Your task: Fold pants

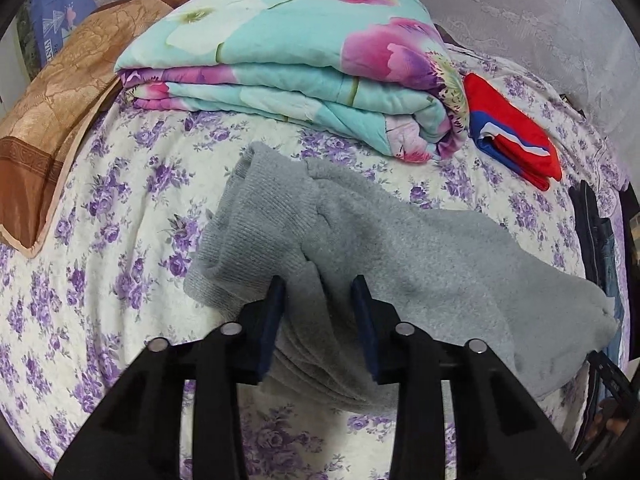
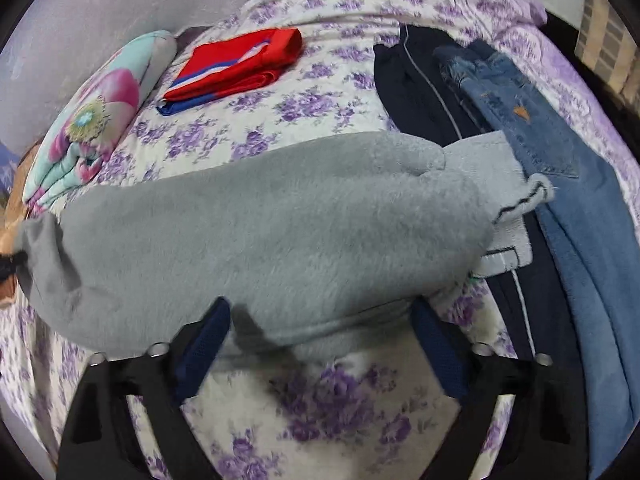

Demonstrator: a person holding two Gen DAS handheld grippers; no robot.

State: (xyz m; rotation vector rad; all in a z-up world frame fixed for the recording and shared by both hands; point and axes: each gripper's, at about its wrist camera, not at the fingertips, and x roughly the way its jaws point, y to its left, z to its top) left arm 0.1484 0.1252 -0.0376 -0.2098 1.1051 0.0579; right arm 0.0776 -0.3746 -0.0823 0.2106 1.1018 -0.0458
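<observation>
Grey fleece pants lie across a bedspread with purple flowers, partly folded and bunched. In the left wrist view my left gripper is shut on a thick fold of them at their near edge, with the cloth filling the gap between the blue pads. In the right wrist view the same grey pants stretch from left to right. My right gripper stands open and wide at their near hem. The hem lies between its fingers, and the pads do not press on it.
A folded turquoise floral quilt and a folded red and blue garment lie beyond the pants. A brown pillow is at the left. Blue jeans and dark navy pants lie at the right, and the grey pants overlap them.
</observation>
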